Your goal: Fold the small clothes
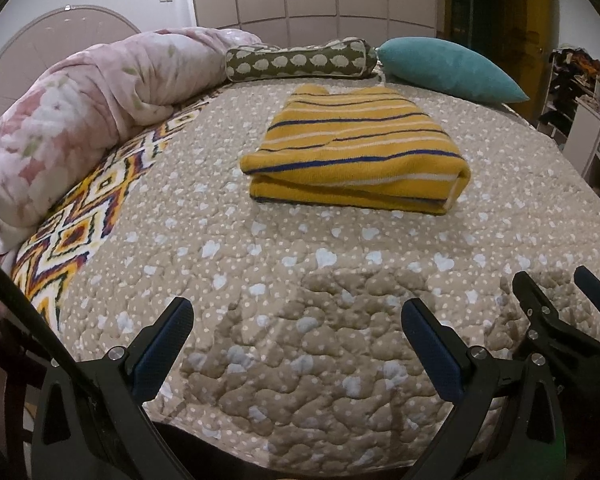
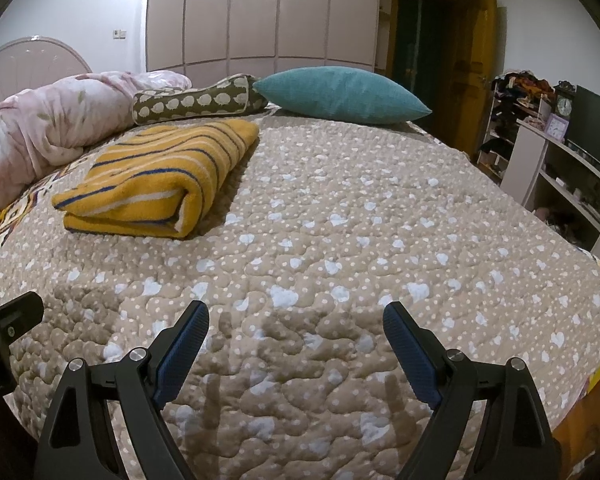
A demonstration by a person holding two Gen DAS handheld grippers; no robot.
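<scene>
In the left wrist view, the left gripper (image 1: 296,320) was spread wide, with nothing between its blue pads (image 1: 162,348), and it hovered over the near edge of the beige quilted bedspread (image 1: 300,264). The yellow striped garment (image 1: 356,148) lay in the middle of the bed, well apart from the gripper, already folded into a thick, neat rectangle. Behind it were a pink floral duvet (image 1: 80,120), a sheep-pattern bolster (image 1: 300,60) and a teal cushion (image 1: 452,68). The right gripper (image 1: 560,292) showed at the right edge, also spread.

In the right wrist view, the right gripper (image 2: 296,320) was wide apart and empty above the bedspread (image 2: 380,220). The garment (image 2: 160,176) lay far to the left, its layers stacked and its edges even. I judged the folding to be finished; no other loose clothes were visible on the bed, so maybe nothing was left.

No brand, label or readable writing could be seen in either view.
</scene>
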